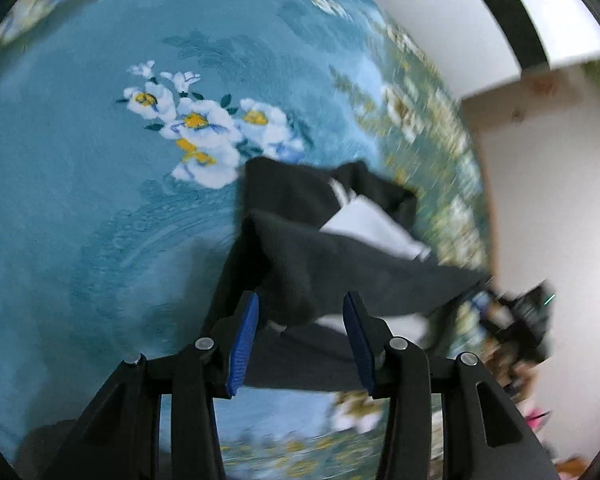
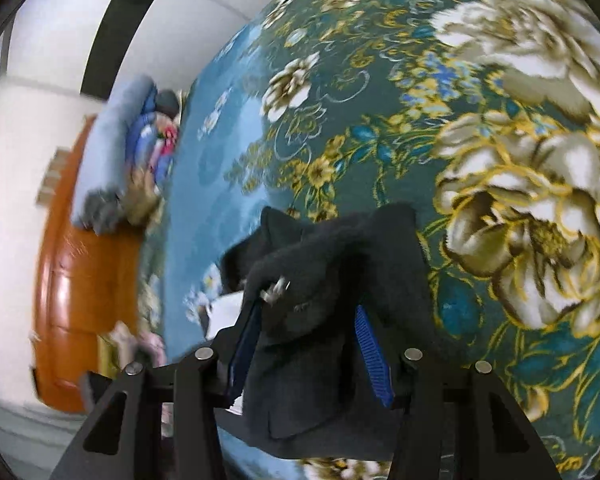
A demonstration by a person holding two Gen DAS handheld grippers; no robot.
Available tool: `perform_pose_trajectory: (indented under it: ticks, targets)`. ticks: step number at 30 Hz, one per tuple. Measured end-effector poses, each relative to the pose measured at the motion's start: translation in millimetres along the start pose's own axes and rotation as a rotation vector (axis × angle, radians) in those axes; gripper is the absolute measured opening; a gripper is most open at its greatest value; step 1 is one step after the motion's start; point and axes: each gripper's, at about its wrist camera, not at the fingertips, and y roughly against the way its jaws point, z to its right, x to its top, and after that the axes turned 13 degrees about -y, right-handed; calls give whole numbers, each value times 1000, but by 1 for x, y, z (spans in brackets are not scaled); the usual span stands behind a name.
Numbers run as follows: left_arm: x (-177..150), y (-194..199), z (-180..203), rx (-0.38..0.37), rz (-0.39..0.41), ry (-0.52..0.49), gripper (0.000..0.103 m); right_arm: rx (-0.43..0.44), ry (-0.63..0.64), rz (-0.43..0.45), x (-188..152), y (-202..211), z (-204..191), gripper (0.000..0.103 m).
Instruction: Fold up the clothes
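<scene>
Over floral bedding (image 1: pixel 80 200), both the left claw (image 1: pixel 300 336) and right claw (image 2: pixel 308 344) sit apart around a dark garment (image 1: pixel 300 264), seemingly mid-release; next, regrip an edge to fold.

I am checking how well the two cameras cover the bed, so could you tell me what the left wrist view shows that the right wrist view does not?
Only the left wrist view shows the white-and-yellow flower cluster on the plain teal field and the garment's white panel.

Only the right wrist view shows the orange wooden door, the stacked bedding and the large cream peonies.

Both show the dark garment lying between open blue-padded fingers on the floral blanket.
</scene>
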Motion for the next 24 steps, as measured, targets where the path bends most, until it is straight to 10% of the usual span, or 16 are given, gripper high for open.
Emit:
perform_pose_trajectory:
  ticks: [12,24]
  targets:
    - [-12,-34,44,254,-92,-248,45,-136,-68,117,13,6,9,12]
    - [-14,-29,45,376,-28,-252,45,-129,-117,155,33,6,6,10]
